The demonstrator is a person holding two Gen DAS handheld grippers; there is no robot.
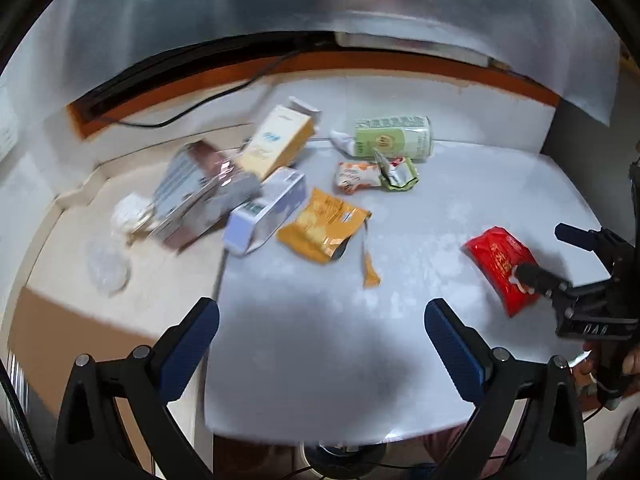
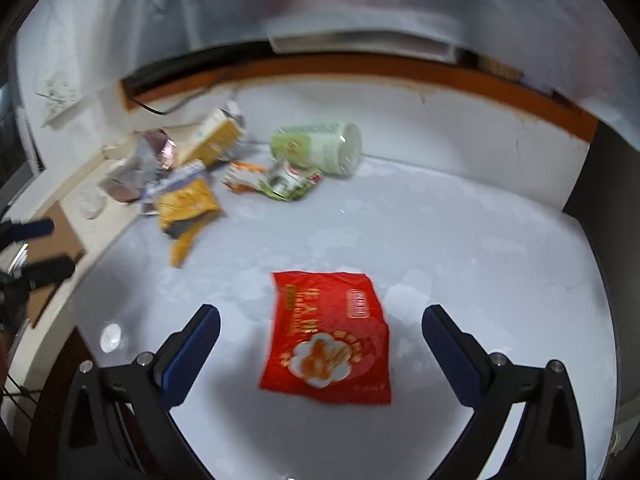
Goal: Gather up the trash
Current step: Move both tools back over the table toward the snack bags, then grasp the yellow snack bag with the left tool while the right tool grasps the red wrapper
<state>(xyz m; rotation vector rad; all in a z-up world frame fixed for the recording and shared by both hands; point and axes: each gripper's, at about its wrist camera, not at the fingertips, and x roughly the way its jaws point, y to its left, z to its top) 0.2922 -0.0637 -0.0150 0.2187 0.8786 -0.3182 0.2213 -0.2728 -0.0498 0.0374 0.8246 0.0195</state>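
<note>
A red snack packet [image 2: 328,340] lies flat on the white table, between the open jaws of my right gripper [image 2: 320,320]; it also shows in the left wrist view [image 1: 500,264] with the right gripper [image 1: 548,250] over it. My left gripper [image 1: 322,316] is open and empty above bare table. Further back lie a yellow wrapper [image 1: 322,226], a white-blue box [image 1: 266,212], a yellow carton [image 1: 278,140], a green can [image 1: 394,136] on its side, and small crumpled wrappers [image 1: 376,174].
A silver-brown foil bag [image 1: 192,196] and crumpled white paper [image 1: 128,216] lie on a beige ledge left of the table [image 1: 460,200]. A black cable [image 1: 200,104] runs along the back wall. The table's front edge is close below my grippers.
</note>
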